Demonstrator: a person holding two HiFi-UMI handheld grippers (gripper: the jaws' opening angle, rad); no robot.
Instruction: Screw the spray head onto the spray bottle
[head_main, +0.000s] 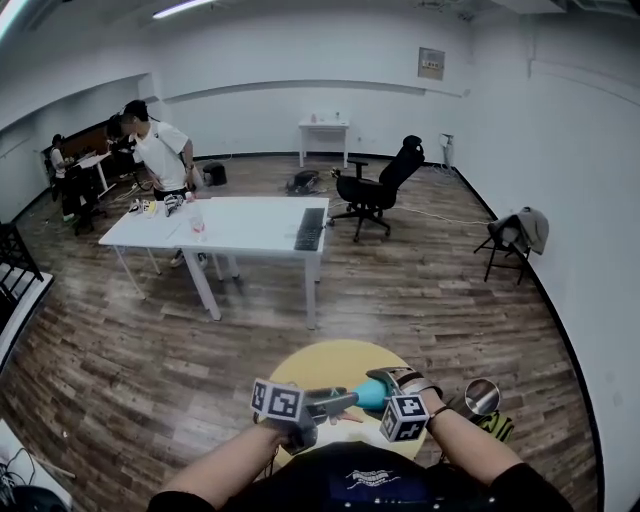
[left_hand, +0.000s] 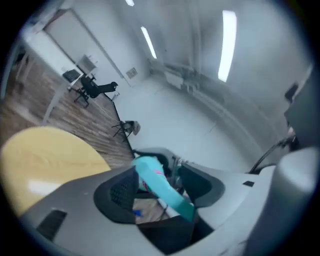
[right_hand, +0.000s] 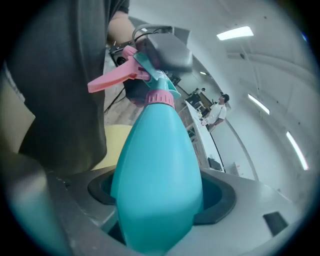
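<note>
R gripper (right_hand: 160, 194) clamps spray bottle (right_hand: 157, 160), L gripper (left_hand: 161, 186) nips spray head (left_hand: 150, 171) just ahead of R's jaws, pink trigger (right_hand: 112, 80) poking sideways, yellow table (head_main: 318, 360) below both.

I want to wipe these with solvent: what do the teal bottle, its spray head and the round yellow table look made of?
The spray bottle: probably plastic, smooth opaque teal with a soft sheen. The spray head: likely moulded plastic, matte pink trigger and collar. The table: flat matte yellow top; painted wood or laminate, cannot tell which.
</note>
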